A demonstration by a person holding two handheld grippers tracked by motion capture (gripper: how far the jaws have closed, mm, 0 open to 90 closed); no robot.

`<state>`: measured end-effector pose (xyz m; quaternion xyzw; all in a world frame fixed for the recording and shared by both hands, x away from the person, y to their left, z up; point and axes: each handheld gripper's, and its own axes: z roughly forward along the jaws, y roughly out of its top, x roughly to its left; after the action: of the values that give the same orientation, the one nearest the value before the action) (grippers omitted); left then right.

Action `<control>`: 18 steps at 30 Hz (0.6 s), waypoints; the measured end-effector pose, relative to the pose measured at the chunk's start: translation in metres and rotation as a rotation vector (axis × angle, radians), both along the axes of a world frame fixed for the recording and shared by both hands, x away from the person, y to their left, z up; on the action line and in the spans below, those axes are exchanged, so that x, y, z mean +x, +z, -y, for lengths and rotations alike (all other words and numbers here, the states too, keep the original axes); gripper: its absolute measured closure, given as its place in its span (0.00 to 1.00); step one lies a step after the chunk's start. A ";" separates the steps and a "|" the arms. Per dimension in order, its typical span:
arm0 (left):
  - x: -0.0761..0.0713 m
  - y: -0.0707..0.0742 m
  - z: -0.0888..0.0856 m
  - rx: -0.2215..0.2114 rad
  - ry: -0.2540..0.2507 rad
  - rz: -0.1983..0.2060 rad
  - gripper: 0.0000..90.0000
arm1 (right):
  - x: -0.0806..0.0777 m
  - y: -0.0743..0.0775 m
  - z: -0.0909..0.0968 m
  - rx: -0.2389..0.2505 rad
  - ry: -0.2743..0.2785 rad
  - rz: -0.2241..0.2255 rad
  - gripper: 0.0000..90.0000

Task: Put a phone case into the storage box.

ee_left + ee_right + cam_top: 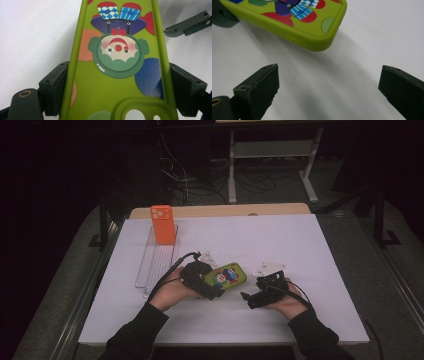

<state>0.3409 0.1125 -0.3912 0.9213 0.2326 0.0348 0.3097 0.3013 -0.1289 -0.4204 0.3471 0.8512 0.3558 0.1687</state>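
Note:
A lime-green phone case (229, 275) printed with a cartoon clown lies near the middle of the white table. My left gripper (211, 283) is shut on its camera end. In the left gripper view both pads (58, 85) press the long edges of the case (117, 82), and my left gripper (120, 75) spans its width. My right gripper (248, 298) sits low just right of the case, open and empty. In the right gripper view its jaws (329, 80) stand wide apart over bare table, with the case's rounded corner (312, 30) a little ahead of them.
An orange phone case (163, 224) stands upright at the far end of a clear rack (150, 265) on the table's left. One jaw of my right gripper (187, 25) shows in the left gripper view. The table (300, 250) is a white sheet.

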 end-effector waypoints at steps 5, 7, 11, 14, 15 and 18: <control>0.000 0.000 0.000 0.005 -0.006 0.005 0.16 | -0.002 0.002 -0.004 -0.071 0.020 0.059 0.02; -0.001 -0.002 0.002 -0.018 0.016 -0.002 0.16 | -0.003 0.003 -0.005 -0.085 0.026 0.078 0.03; -0.001 -0.001 0.001 -0.020 0.016 -0.002 0.16 | -0.004 0.004 -0.006 -0.124 0.038 0.115 0.03; 0.001 0.000 -0.001 0.008 -0.007 0.001 0.16 | -0.005 0.004 -0.007 -0.154 0.054 0.152 0.04; 0.001 0.000 -0.001 0.008 -0.007 0.000 0.16 | -0.005 0.004 -0.008 -0.166 0.065 0.162 0.04; 0.001 -0.001 -0.001 0.008 -0.004 -0.002 0.16 | -0.006 0.003 -0.010 -0.218 0.087 0.202 0.04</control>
<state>0.3415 0.1136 -0.3917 0.9230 0.2310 0.0342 0.3060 0.2951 -0.1187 -0.4174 0.2521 0.8776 0.3014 0.2747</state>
